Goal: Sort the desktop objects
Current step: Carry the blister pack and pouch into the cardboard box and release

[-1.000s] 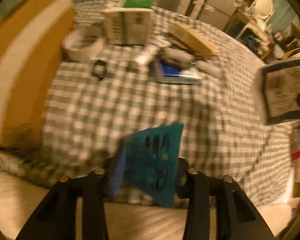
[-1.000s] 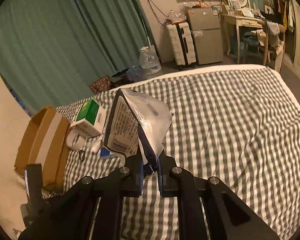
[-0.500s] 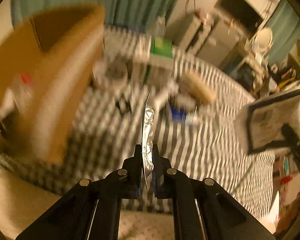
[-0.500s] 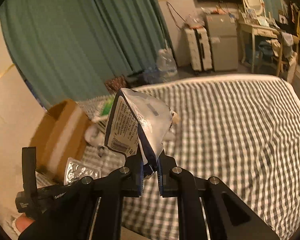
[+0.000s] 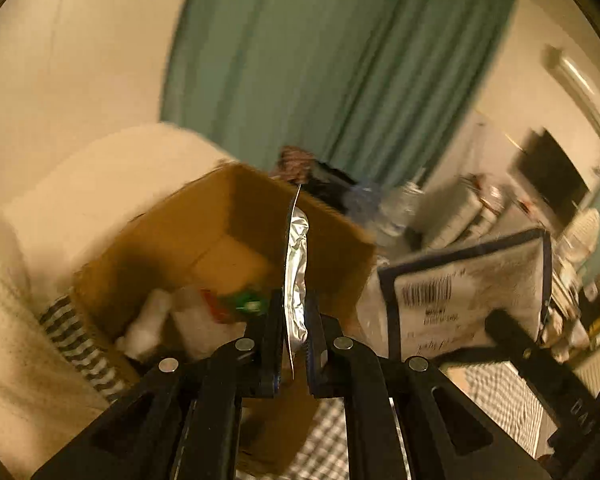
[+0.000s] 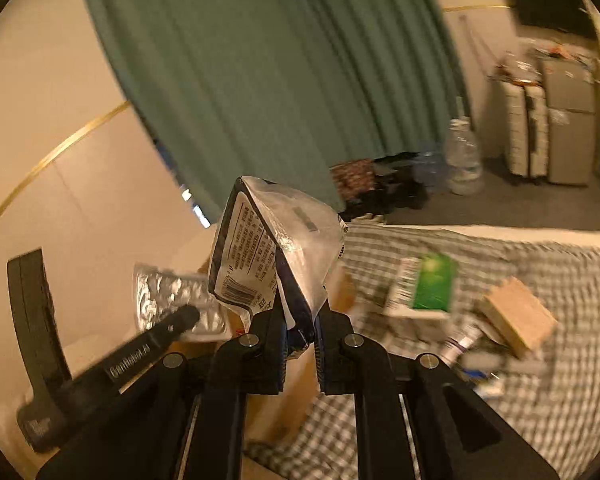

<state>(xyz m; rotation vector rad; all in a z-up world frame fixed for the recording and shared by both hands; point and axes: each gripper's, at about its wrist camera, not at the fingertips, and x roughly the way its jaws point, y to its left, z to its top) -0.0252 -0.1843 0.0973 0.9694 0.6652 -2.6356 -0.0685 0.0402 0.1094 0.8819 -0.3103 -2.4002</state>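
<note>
My left gripper (image 5: 293, 316) is shut on a silver foil blister pack (image 5: 296, 276), seen edge-on, held above the open cardboard box (image 5: 236, 240). The box holds white and red-green items (image 5: 220, 308). My right gripper (image 6: 300, 320) is shut on a crumpled white-and-blue snack bag (image 6: 276, 248). The bag also shows in the left wrist view (image 5: 464, 296), to the right of the box. The blister pack (image 6: 172, 296) and left gripper appear at the left in the right wrist view.
The checked cloth (image 6: 540, 400) carries a green-and-white box (image 6: 428, 284), a wooden block (image 6: 516, 320) and small items. A green curtain (image 6: 280, 80), a water bottle (image 6: 464, 156) and suitcases (image 6: 528, 132) stand behind.
Both grippers have swung left toward the cardboard box. The blister pack, earlier over the cloth, now hangs above the box opening. The right gripper still holds the bag.
</note>
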